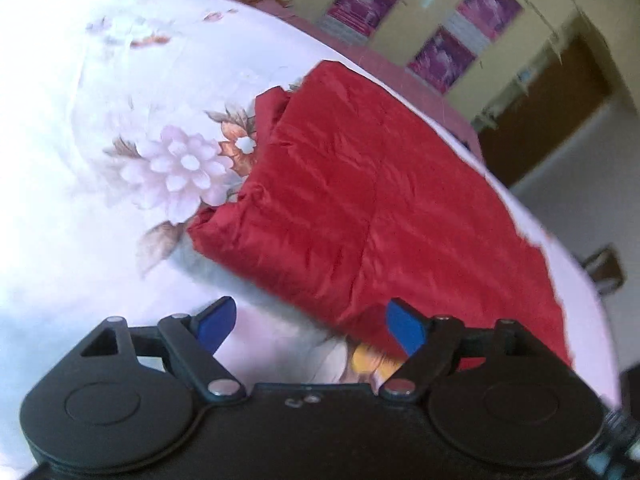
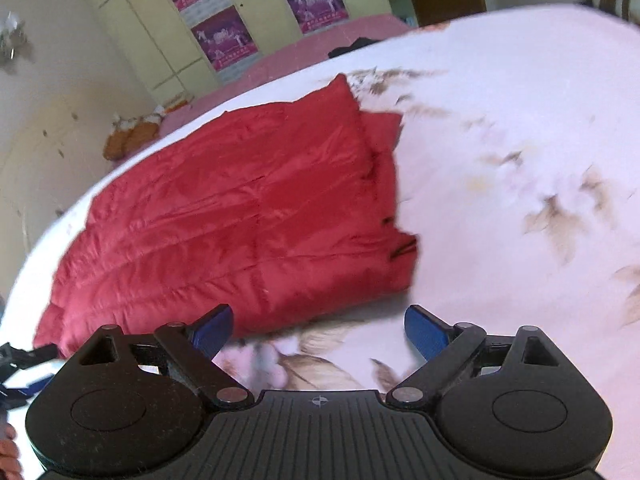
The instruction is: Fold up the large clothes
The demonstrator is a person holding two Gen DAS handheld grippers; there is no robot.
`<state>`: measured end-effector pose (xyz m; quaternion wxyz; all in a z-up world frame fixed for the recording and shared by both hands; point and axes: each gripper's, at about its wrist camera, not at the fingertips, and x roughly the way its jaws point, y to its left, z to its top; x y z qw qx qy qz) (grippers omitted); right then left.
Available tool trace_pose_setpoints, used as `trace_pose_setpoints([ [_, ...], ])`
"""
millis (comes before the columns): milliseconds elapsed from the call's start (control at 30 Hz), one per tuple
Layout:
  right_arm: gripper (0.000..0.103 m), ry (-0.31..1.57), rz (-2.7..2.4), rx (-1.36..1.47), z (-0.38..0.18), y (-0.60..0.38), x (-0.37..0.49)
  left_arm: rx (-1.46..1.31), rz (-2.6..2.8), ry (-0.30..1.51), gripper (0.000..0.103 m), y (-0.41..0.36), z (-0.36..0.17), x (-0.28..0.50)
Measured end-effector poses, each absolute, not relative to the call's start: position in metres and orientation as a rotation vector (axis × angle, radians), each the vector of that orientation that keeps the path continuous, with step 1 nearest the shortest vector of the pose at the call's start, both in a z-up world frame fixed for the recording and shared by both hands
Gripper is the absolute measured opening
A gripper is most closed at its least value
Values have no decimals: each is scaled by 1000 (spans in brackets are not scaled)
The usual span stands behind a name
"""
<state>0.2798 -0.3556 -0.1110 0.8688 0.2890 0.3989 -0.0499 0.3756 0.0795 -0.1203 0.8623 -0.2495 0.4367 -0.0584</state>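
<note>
Left claw (image 1: 310, 322) spread wide, nothing between the blue pads (image 1: 216, 322), only floral bedsheet (image 1: 80, 160) showing through the gap. Right claw (image 2: 318, 330) likewise gaping and empty, its blue pads (image 2: 424, 330) framing a printed flower on the sheet.

Red quilted jacket (image 1: 360, 208) lying folded into a rough rectangle on the bed, at about one o'clock from the left claw and eleven o'clock from the right (image 2: 240, 208). Layers stacked at the short edge toward twelve o'clock in the right view, with a bit of sleeve or hem poking out beneath. Near hem just beyond both claws' tips, apart from the pads.

Probably both claws clear of the garment with a fold laid down: wide and empty so the slippery padded cloth settles flat instead of dragging along. Judging by the neat block shape, well along; perhaps one more fold or a smoothing pass left. Blur everywhere, so finer creases hard to read.

Cupboard doors with purple posters (image 2: 224, 36) at twelve o'clock, well beyond the bed.
</note>
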Motion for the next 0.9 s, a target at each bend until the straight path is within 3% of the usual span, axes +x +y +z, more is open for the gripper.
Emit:
trace_pose_setpoints([
  [133, 91, 783, -93, 713, -120, -358, 296, -614, -118, 866, 66, 87, -132, 390],
  [200, 91, 765, -101, 746, -122, -359, 304, -642, -111, 851, 53, 90, -135, 396],
  [267, 49, 759, -109, 754, -123, -359, 311, -677, -112, 851, 40, 93, -139, 400],
  [467, 22, 749, -89, 776, -117, -358, 314, -680, -118, 848, 18, 88, -134, 398],
  [700, 19, 752, -47, 684, -87, -350, 280, -607, -159, 859, 15, 92, -108, 363],
  [900, 19, 812, -18, 647, -86, -331, 208, -568, -202, 898, 15, 110, -103, 286],
])
